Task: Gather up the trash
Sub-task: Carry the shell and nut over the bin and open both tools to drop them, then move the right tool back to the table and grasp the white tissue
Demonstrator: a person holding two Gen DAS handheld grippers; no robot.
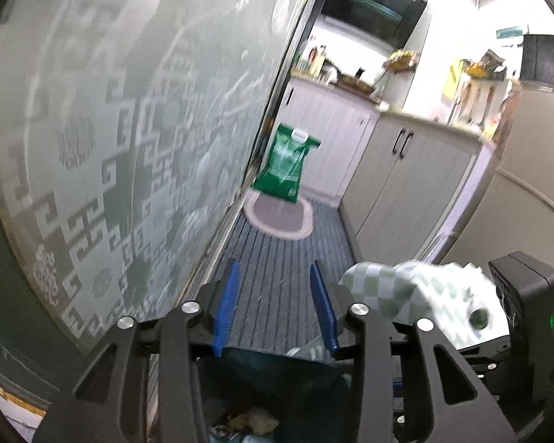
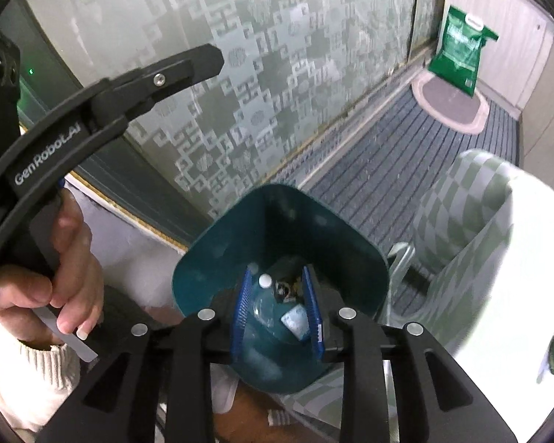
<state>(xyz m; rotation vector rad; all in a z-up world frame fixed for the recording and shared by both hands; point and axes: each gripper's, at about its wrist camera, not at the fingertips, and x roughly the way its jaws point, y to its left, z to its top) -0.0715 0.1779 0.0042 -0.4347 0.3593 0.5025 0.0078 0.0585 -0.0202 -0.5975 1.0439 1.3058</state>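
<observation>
Both grippers are open and hold nothing. The right gripper hangs over the green bin, where a bottle lies. The left gripper points down the hall. If an arm bumps the bin, it could tip and spill.

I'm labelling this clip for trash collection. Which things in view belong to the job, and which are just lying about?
Part of the job:
teal bin
plastic bottle inside it
checkered bag
left gripper, open
right gripper, open over the bin

Just lying about:
green sack
oval mat
frosted glass door
cabinets
</observation>
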